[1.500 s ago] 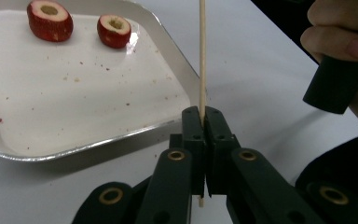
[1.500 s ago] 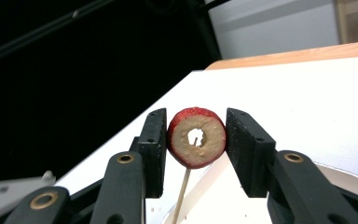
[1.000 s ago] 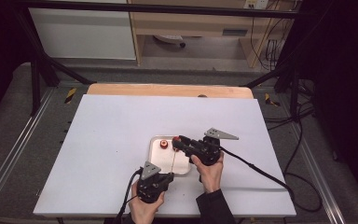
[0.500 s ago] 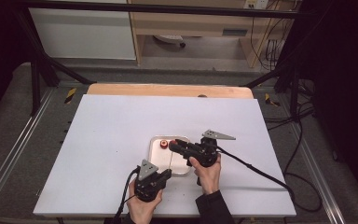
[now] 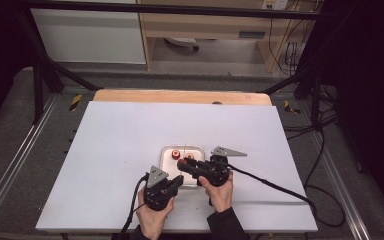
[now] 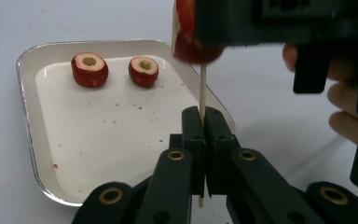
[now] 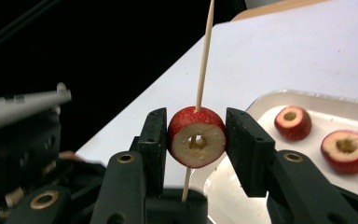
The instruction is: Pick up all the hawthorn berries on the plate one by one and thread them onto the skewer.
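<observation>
Your left gripper [image 6: 204,122] pinches the skewer [image 6: 203,88] tight; your right gripper [image 7: 196,135] clamps the cored red fruit [image 7: 196,136] (skewer threaded through).

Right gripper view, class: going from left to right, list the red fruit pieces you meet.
Cored fruit piece on the skewer, clamped by the right gripper → smaller fruit piece in the tray → larger fruit piece in the tray.
</observation>
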